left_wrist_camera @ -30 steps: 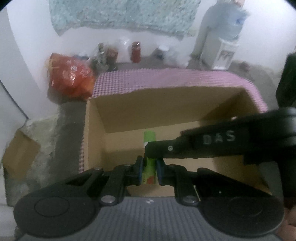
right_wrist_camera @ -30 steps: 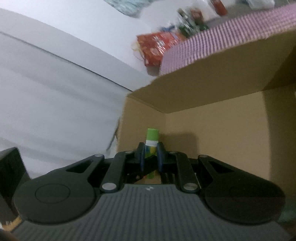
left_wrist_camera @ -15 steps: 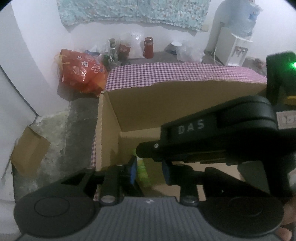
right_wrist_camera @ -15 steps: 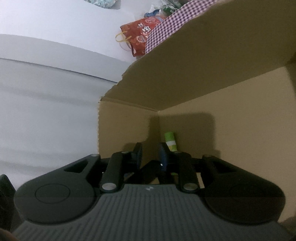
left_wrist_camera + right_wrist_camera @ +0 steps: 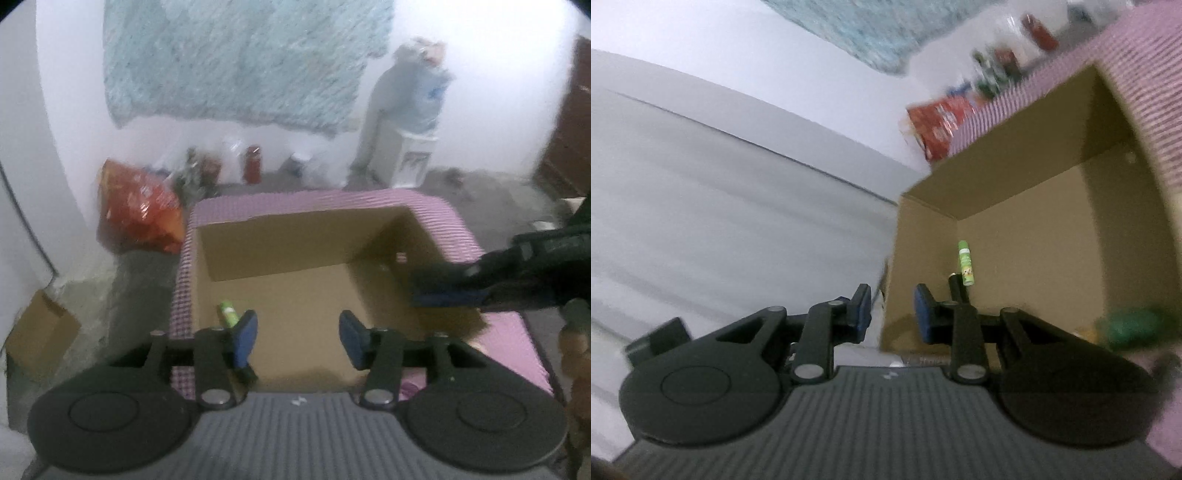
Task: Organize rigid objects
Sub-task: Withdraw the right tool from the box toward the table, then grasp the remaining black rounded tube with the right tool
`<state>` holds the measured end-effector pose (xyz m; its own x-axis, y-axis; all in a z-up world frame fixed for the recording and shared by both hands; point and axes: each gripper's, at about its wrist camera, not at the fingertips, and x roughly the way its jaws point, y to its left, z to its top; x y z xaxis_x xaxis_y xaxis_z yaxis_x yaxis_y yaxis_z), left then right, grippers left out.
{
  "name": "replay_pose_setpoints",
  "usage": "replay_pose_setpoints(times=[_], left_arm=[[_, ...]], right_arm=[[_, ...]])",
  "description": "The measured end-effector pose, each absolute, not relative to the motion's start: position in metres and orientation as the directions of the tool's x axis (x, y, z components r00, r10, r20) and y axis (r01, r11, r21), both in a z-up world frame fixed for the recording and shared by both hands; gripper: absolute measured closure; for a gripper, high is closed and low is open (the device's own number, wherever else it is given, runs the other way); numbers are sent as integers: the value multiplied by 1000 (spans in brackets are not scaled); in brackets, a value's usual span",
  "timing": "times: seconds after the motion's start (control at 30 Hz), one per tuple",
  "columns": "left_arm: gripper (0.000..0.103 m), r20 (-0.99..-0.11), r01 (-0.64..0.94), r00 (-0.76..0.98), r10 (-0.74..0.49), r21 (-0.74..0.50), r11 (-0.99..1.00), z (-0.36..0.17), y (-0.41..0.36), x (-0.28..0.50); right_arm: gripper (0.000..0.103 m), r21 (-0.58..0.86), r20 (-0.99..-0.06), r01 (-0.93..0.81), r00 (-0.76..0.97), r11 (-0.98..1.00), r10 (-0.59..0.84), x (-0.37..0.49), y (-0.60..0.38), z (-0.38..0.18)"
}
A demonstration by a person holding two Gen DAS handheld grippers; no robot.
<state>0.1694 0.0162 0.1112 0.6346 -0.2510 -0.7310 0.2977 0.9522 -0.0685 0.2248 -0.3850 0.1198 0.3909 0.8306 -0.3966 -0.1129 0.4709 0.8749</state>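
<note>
A small green tube (image 5: pixel 228 313) lies on the floor of an open cardboard box (image 5: pixel 310 288), near its left wall. It also shows in the right wrist view (image 5: pixel 966 263), with a thin dark stick (image 5: pixel 955 286) beside it. My left gripper (image 5: pixel 297 338) is open and empty above the box's near edge, right of the tube. My right gripper (image 5: pixel 892 310) is open and empty at the box's near left corner; its fingers (image 5: pixel 448 296) reach in from the right in the left wrist view.
The box sits on a pink checked cloth (image 5: pixel 303 201). A red bag (image 5: pixel 138 208), jars (image 5: pixel 253 170) and a water dispenser (image 5: pixel 410 122) stand by the far wall. A small cardboard box (image 5: pixel 40 334) lies on the floor at left. A blurred green object (image 5: pixel 1134 326) is at right.
Both grippers opened and let go of the green tube, which now lies in the box. Both have pulled back and up from the box.
</note>
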Motion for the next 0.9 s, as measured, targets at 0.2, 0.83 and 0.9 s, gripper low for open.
replay_pose_setpoints(times=[0.2, 0.83, 0.9], left_arm=[[40, -710, 387, 620, -334, -94, 917, 89, -16, 106], [68, -778, 567, 457, -432, -120, 815, -45, -144, 110], [71, -794, 565, 442, -417, -115, 817, -52, -148, 119]], right_arm=[[69, 803, -406, -159, 558, 574, 724, 120, -466, 134], [69, 737, -623, 152, 532, 659, 574, 132, -475, -30], [71, 734, -633, 162, 516, 660, 577, 141, -474, -39]])
